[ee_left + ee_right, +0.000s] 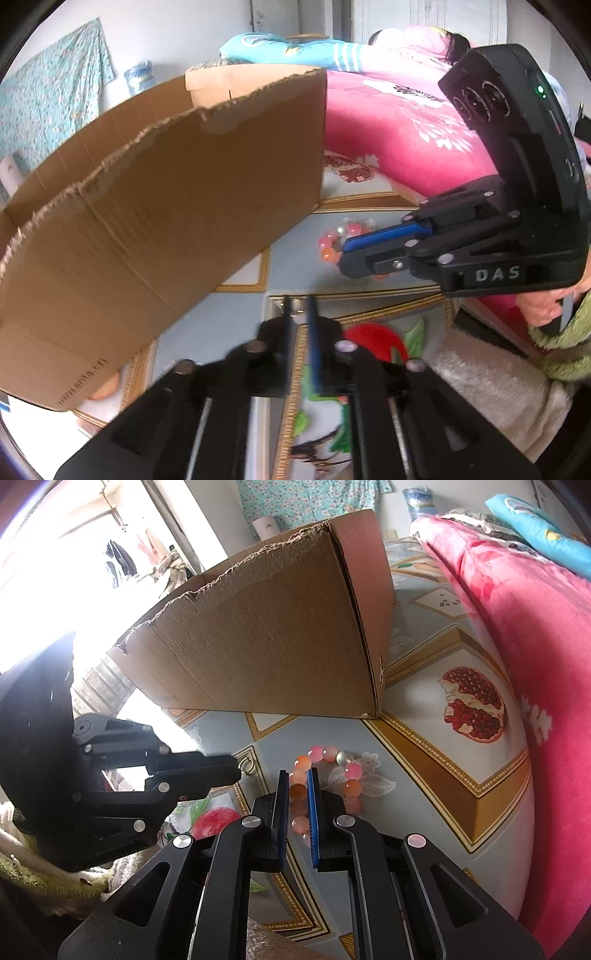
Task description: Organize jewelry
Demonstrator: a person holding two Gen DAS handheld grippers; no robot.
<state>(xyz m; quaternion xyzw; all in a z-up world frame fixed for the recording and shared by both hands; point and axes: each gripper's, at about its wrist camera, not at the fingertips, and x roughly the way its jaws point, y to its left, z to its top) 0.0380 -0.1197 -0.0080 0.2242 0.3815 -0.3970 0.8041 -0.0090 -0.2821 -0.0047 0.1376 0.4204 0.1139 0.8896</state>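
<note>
A: Left wrist view: the left gripper, lower centre, is standing slightly parted by a small ring; whether it is pinched, I cannot tell.

B: Right wrist view: the right gripper is clenching the bead bracelet at centre. Next, I judge, lifting it into the cardboard box above.

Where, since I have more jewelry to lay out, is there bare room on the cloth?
Free: the cloth around the pomegranate print, between box, bracelet and blanket. Crowded: in front of the box, where the left gripper, the ring and the right gripper, shut on the bracelet, sit close together.
</note>
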